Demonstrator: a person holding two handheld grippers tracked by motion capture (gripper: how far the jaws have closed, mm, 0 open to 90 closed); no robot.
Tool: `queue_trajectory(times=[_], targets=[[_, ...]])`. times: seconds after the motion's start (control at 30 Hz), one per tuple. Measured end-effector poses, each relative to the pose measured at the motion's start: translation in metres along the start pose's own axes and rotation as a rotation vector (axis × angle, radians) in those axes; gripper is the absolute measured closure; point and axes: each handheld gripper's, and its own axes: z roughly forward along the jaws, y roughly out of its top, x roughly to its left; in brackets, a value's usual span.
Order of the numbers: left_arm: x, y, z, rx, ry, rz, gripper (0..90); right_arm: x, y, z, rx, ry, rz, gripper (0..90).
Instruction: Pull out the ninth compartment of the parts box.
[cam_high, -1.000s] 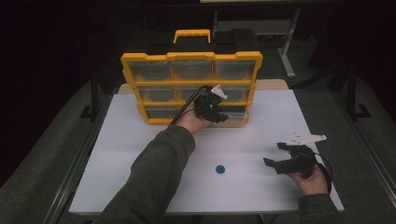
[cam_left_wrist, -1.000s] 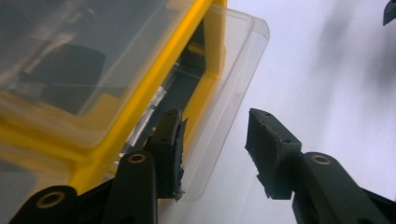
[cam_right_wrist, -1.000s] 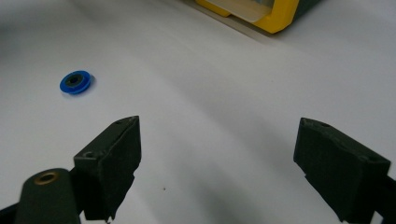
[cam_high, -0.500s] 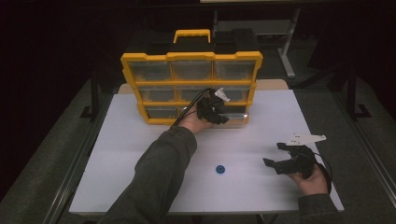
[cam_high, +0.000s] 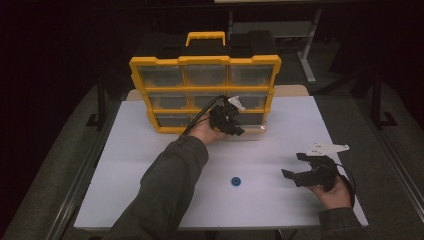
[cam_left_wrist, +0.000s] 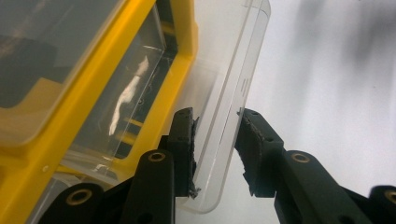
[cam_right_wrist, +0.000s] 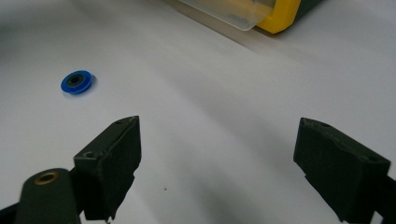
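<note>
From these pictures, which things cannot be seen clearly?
- Contents of the clear drawer: left gripper view, glare on the plastic.
- Left gripper jaw tips: high view, too small.
- Blue ring markings: high view, too small.
- Organizer: right gripper view, cut by top edge.

A white counter (cam_high: 150, 165) carries a yellow drawer organizer (cam_high: 205, 92) standing at its far edge and a small blue ring (cam_high: 235, 181) lying near the front, well apart.
</note>
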Motion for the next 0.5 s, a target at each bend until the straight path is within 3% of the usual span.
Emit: queue_trajectory(times=[0.5], targets=[[-0.0069,-0.0069,-0.0057,-0.009,-0.043,0.017,68.4,0.0011,0.0004,0.0002,0.006,0.001,0.009,14.0]])
